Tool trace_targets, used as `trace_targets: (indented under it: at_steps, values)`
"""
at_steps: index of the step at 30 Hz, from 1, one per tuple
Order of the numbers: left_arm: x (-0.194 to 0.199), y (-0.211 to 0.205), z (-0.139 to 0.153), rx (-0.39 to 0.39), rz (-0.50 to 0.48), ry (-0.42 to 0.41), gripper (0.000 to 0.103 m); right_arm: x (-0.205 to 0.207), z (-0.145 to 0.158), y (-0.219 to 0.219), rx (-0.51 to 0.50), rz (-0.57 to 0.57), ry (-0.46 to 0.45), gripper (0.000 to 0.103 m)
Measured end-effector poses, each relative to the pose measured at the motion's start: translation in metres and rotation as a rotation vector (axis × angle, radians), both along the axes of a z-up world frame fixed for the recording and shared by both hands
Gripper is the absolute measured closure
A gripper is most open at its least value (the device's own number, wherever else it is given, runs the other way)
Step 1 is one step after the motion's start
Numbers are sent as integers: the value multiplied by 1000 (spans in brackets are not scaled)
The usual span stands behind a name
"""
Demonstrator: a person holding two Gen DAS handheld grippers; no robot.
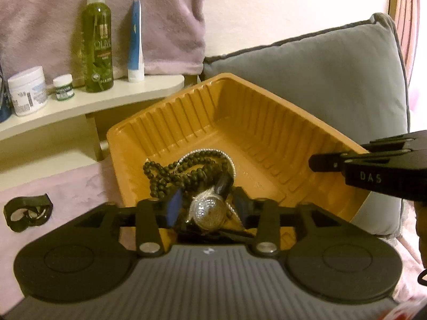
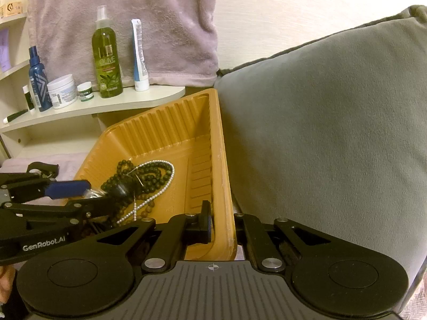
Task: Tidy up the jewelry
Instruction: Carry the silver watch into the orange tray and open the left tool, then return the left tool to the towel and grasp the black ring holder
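Jewelry lies heaped in the near-left part of an orange tray [image 1: 267, 122]: dark beads [image 1: 170, 173], a pearl strand [image 2: 162, 186], and a silver watch [image 1: 208, 213] nearest the left claw. The tray has ribbed walls and sits tilted on a pink blanket [image 1: 66, 186], its far right side against a grey cushion [image 1: 333, 80].

The left claw [image 1: 206, 208] reaches into the tray over the heap. Its blue pads [image 1: 173, 208] stand on either side of the watch face with gaps showing, so it is released and presses on nothing. From the right wrist view it enters from the left, fingers over the beads.

The right claw [image 2: 222, 226] is clenched on the tray's near right wall: one finger inside the wall, one outside next to the cushion.

On the blanket left of the tray lies a black ring-shaped holder [image 1: 28, 212], well apart from the tray. Beyond, a cream shelf [image 1: 120, 98] carries a green spray bottle [image 1: 97, 42], a blue-and-white tube [image 1: 136, 42], a white jar [image 1: 28, 90] and a small green-labelled jar [image 1: 63, 86]. A pink towel [image 2: 133, 13] hangs behind them.
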State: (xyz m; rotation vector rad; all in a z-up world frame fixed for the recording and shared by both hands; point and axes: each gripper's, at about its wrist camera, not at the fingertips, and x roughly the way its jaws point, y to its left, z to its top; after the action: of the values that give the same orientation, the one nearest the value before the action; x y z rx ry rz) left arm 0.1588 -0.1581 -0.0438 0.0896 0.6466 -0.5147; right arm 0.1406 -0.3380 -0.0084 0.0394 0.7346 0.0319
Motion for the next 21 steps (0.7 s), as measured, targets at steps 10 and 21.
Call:
trace_targets:
  at_steps: [10, 21]
  values:
    - [1, 57, 14, 31, 148, -93, 54, 1, -2, -1, -3, 0, 5, 98]
    - [24, 146, -3, 188, 353, -128, 41, 5, -5, -1, -13, 3, 15, 98]
